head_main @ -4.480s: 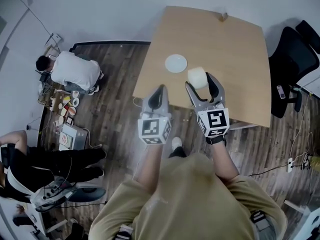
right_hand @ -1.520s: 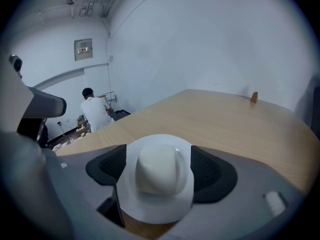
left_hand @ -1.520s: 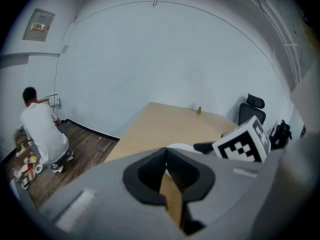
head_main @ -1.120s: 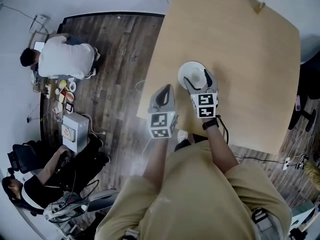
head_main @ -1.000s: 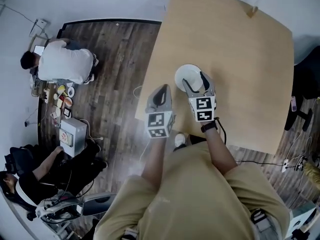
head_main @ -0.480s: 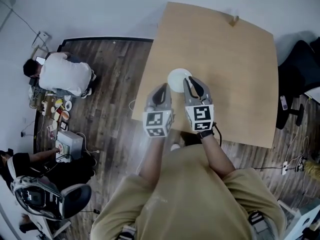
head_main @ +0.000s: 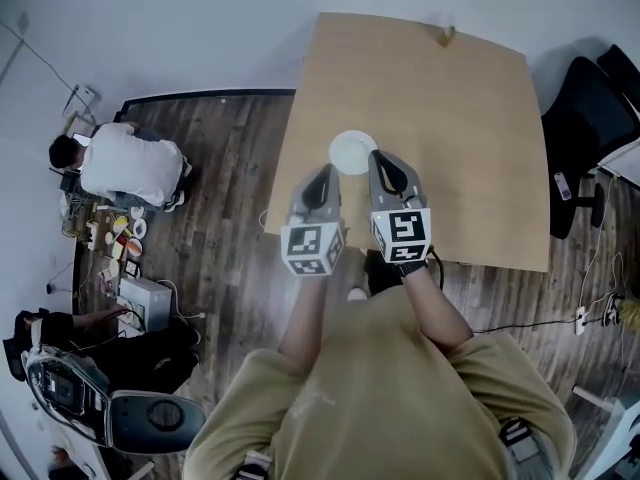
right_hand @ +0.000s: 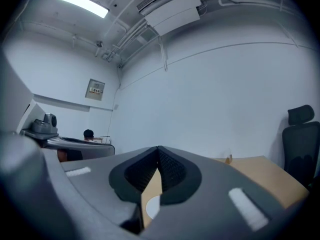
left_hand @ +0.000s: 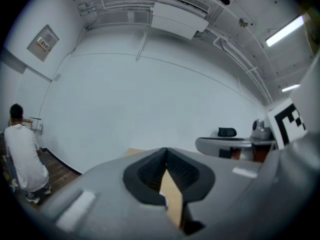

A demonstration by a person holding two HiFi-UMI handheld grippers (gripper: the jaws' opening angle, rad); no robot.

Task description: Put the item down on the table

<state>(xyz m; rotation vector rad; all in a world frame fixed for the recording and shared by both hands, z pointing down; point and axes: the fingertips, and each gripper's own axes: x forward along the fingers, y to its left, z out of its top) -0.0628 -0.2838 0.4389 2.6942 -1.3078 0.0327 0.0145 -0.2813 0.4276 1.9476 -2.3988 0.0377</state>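
A white round dish (head_main: 352, 151) lies on the wooden table (head_main: 470, 118) near its front left part; whether a cup sits in it I cannot tell. My right gripper (head_main: 383, 158) hangs just right of and nearer than the dish, shut, with nothing in it. My left gripper (head_main: 322, 173) is beside it over the table's front edge, shut and empty too. In the right gripper view the jaws (right_hand: 158, 149) meet at the tips, and a sliver of the white dish (right_hand: 152, 207) shows below them. The left gripper (left_hand: 166, 151) shows only table between its jaws.
A small brown object (head_main: 443, 36) stands at the table's far edge. A black office chair (head_main: 590, 98) is at the right. On the wooden floor to the left a person in a white shirt (head_main: 125, 163) crouches among small items; a grey box (head_main: 140, 303) is nearby.
My right gripper has drawn back from the white dish toward my body and now stands shut and empty. The left gripper stayed shut beside it. My head view has shifted.
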